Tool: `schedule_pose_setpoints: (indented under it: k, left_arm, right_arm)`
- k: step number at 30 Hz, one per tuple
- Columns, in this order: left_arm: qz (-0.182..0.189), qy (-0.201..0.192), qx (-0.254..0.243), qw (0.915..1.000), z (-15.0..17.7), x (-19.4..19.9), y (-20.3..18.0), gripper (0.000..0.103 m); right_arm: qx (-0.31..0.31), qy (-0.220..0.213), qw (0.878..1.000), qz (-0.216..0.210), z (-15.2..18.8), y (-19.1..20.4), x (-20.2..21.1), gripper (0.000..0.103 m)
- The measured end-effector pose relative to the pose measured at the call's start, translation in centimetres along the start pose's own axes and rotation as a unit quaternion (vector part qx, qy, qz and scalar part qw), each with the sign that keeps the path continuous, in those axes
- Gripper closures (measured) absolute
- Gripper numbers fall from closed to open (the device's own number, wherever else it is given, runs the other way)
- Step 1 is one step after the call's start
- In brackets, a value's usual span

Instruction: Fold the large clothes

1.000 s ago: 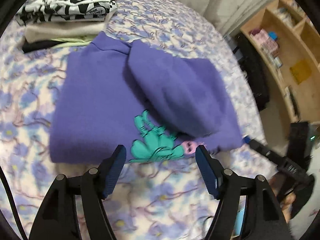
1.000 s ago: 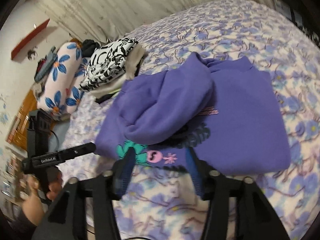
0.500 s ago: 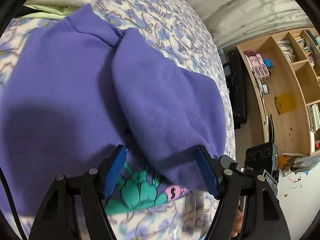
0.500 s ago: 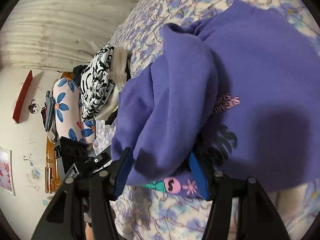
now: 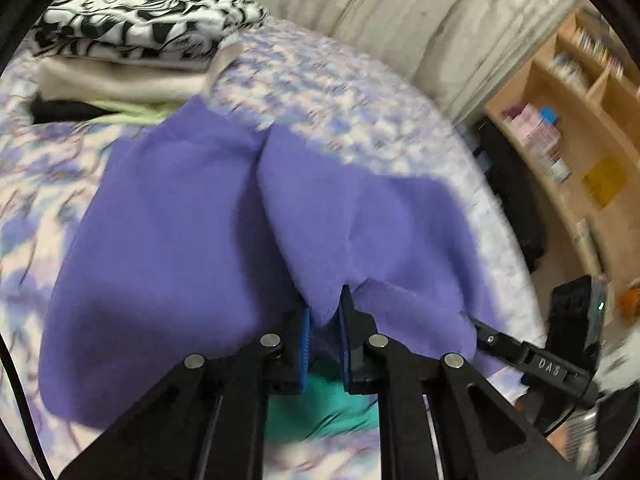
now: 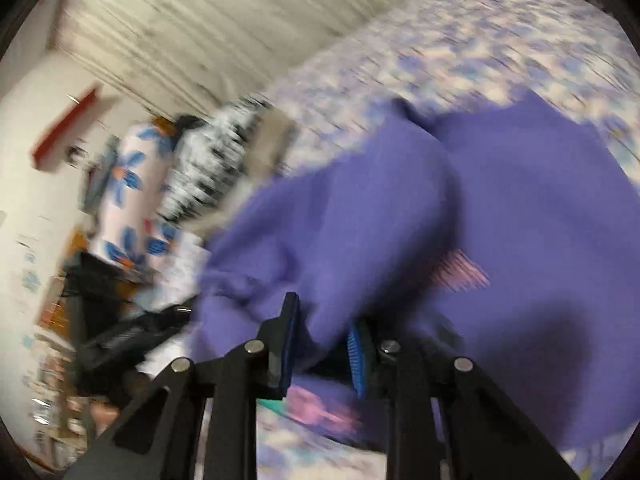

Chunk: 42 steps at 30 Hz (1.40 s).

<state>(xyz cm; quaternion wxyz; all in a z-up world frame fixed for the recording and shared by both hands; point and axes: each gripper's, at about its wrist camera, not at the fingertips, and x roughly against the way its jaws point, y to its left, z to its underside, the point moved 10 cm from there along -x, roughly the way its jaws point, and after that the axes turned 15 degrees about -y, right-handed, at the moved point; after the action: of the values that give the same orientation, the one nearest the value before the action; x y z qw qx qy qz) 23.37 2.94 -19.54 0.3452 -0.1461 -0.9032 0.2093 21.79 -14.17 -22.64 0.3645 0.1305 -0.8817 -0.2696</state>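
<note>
Both the left gripper [image 5: 323, 322] and right gripper [image 6: 320, 334] pinch the folded-over flap of the soft purple fleece sweatshirt [image 5: 168, 240] (on the floral bedsheet [image 5: 328, 92]); finished folded clothes [image 5: 132, 36] lie at eleven o'clock, final folds remaining.

One purple fleece sweatshirt [image 5: 168, 232], one stack of four folded garments [image 5: 132, 60], two black claws, one floral pillow [image 6: 132, 196].

Filling the middle of both views: a bed [image 5: 340, 92] under a purple-and-white floral sheet. Running behind it, a pale curtain [image 5: 420, 12]. Standing at the right, a wooden shelving unit [image 5: 580, 128] holding books and small boxes. Hanging on the cream wall [image 6: 24, 152], a red shelf [image 6: 66, 126], blurred.
</note>
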Motion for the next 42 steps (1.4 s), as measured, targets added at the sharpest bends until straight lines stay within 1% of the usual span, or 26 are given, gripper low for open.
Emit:
schedule_pose_setpoints:
  k: [1, 2, 4, 7, 8, 10, 11, 12, 13, 14, 15, 18, 20, 21, 22, 23, 24, 27, 30, 32, 33, 35, 37, 39, 40, 42]
  left_arm:
    - [-0.008, 0.011, -0.004, 0.9999, 1.4, -0.3, 0.4, 0.094]
    - [-0.016, 0.021, -0.006, 0.9996, 2.6, -0.7, 0.7, 0.094]
    - [-0.028, 0.022, -0.011, 0.9993, 4.1, -0.6, 1.9, 0.094]
    - [-0.034, 0.015, -0.015, 0.9992, 4.0, -0.5, 1.9, 0.094]
    - [-0.037, 0.016, -0.014, 0.9991, 3.8, -0.5, 1.9, 0.093]
    - [-0.041, 0.018, -0.019, 0.9988, 3.3, -0.3, 1.8, 0.091]
    - [-0.048, 0.018, -0.025, 0.9984, 3.2, 0.1, 2.0, 0.083]
    - [-0.057, 0.015, -0.029, 0.9978, 2.9, 0.8, 2.1, 0.072]
    - [-0.061, 0.01, -0.03, 0.9976, 2.6, 1.3, 2.0, 0.067]
    - [-0.066, 0.003, -0.031, 0.9974, 2.0, 1.9, 1.9, 0.058]
    - [-0.069, -0.007, -0.031, 0.9971, 1.4, 2.6, 1.9, 0.055]
    - [-0.073, -0.036, -0.036, 0.996, -0.6, 4.1, 1.9, 0.055]
    - [-0.077, -0.043, -0.048, 0.9949, -1.8, 4.2, 1.5, 0.057]
    - [-0.074, -0.046, -0.054, 0.9947, -2.5, 3.9, 1.1, 0.066]
    - [-0.069, -0.048, -0.057, 0.9948, -3.0, 3.4, 0.7, 0.072]
    - [-0.066, -0.046, -0.06, 0.995, -3.4, 2.9, 0.4, 0.08]
    - [-0.064, -0.044, -0.061, 0.9951, -3.7, 2.4, 0.1, 0.083]
    - [-0.049, -0.046, -0.061, 0.9959, -5.0, -0.1, -1.4, 0.084]
    - [-0.044, -0.041, -0.068, 0.9958, -5.5, -2.6, -2.6, 0.085]
    - [-0.05, -0.032, -0.075, 0.9954, -5.3, -4.2, -2.9, 0.085]
    - [-0.052, -0.025, -0.075, 0.9955, -5.0, -4.7, -2.8, 0.085]
    - [-0.07, -0.009, -0.074, 0.9947, -4.4, -6.1, -1.7, 0.086]
    - [-0.094, 0.0, -0.07, 0.9931, -3.7, -7.0, 0.1, 0.086]
    - [-0.083, 0.0, -0.054, 0.9951, -3.2, -7.3, 1.2, 0.086]
    - [-0.076, -0.002, -0.047, 0.996, -3.1, -7.3, 1.5, 0.086]
    - [-0.069, -0.006, -0.043, 0.9967, -3.0, -7.1, 1.5, 0.086]
  right_arm:
    - [-0.01, 0.015, 1.0, 0.014, 1.5, -1.5, -0.3, 0.082]
    - [-0.025, 0.014, 1.0, 0.008, 2.3, -2.3, -0.3, 0.085]
    - [-0.035, 0.003, 0.999, 0.003, 2.8, -2.6, 0.1, 0.085]
    - [-0.001, -0.001, 0.999, 0.033, 2.5, -1.8, 0.3, 0.085]
    - [0.011, 0.003, 0.999, 0.041, 2.4, -1.5, 0.4, 0.081]
    - [0.02, 0.013, 0.998, 0.057, 2.1, -1.3, 0.5, 0.079]
    - [0.019, 0.016, 0.998, 0.061, 1.9, -1.3, 0.9, 0.074]
    - [0.016, 0.013, 0.998, 0.067, 1.3, -1.3, 1.3, 0.07]
    - [0.016, 0.008, 0.997, 0.07, 1.0, -1.2, 1.8, 0.069]
    - [0.017, 0.001, 0.997, 0.072, 0.6, -1.4, 2.6, 0.065]
    - [0.021, -0.012, 0.997, 0.076, 0.0, -1.1, 3.4, 0.062]
    - [0.055, -0.053, 0.992, 0.096, -1.9, -0.2, 4.9, 0.062]
    - [0.084, -0.078, 0.988, 0.107, -3.2, 0.7, 5.3, 0.062]
    - [0.101, -0.095, 0.984, 0.109, -4.1, 1.6, 5.3, 0.062]
    - [0.114, -0.104, 0.982, 0.105, -4.8, 2.3, 5.1, 0.062]
    - [0.127, -0.109, 0.981, 0.101, -5.3, 3.0, 4.6, 0.062]
    - [0.142, -0.11, 0.979, 0.1, -5.9, 3.9, 3.7, 0.062]
    - [0.167, -0.103, 0.976, 0.094, -7.1, 5.4, 0.6, 0.062]
    - [0.17, -0.085, 0.978, 0.088, -7.9, 5.6, -2.4, 0.062]
    - [0.177, -0.087, 0.975, 0.1, -8.4, 4.8, -3.6, 0.062]
    - [0.179, -0.09, 0.972, 0.12, -9.0, 3.6, -4.3, 0.062]
    - [0.173, -0.09, 0.969, 0.152, -9.5, 1.3, -5.0, 0.062]
    - [0.157, -0.08, 0.968, 0.178, -9.2, -1.9, -5.3, 0.067]
    - [0.152, -0.072, 0.969, 0.181, -8.5, -3.8, -5.1, 0.077]
    - [0.152, -0.071, 0.971, 0.171, -8.1, -4.0, -4.8, 0.077]
    - [0.168, -0.069, 0.968, 0.173, -7.7, -3.9, -4.3, 0.077]
